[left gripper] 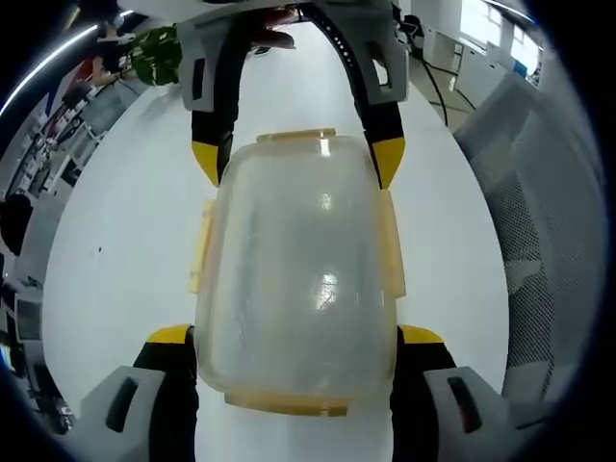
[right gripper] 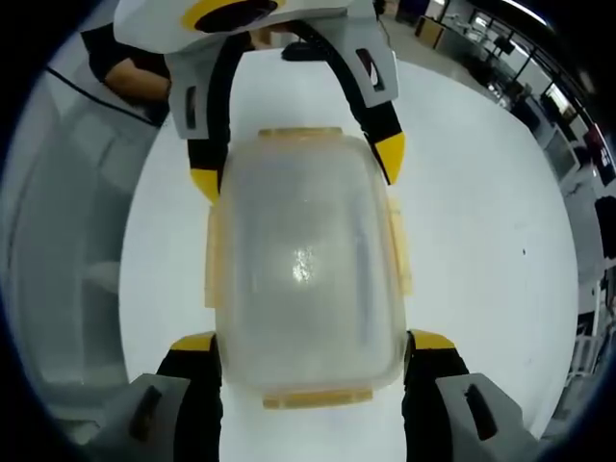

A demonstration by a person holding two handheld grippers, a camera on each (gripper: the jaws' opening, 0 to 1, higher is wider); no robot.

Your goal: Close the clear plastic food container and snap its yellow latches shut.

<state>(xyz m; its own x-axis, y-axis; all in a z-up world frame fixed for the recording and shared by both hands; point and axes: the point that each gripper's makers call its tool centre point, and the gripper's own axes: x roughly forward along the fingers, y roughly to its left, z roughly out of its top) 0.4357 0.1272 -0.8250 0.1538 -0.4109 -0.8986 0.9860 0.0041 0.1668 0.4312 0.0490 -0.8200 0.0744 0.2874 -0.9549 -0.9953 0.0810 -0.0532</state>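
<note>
Left gripper view: container (left gripper: pixel 298 279) on white table (left gripper: pixel 115 250); plant (left gripper: pixel 157 53) beyond.

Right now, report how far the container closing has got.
Done: the lid sits on the clear container. In hand: the left gripper and right gripper straddle its opposite ends. Left: the yellow latches appear to stick outward, seemingly unsnapped.

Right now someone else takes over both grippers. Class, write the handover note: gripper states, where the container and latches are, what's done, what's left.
Left gripper: jaws on either side of one end of the container.
Right gripper: jaws flank the opposite end; it appears at the top of the left gripper view.
Whether either is squeezing: cannot tell.
Container sits on the white table, lid on.
Latches: yellow tabs on all four sides; snapped or not, unclear.
Left: press each latch down and check.
</note>
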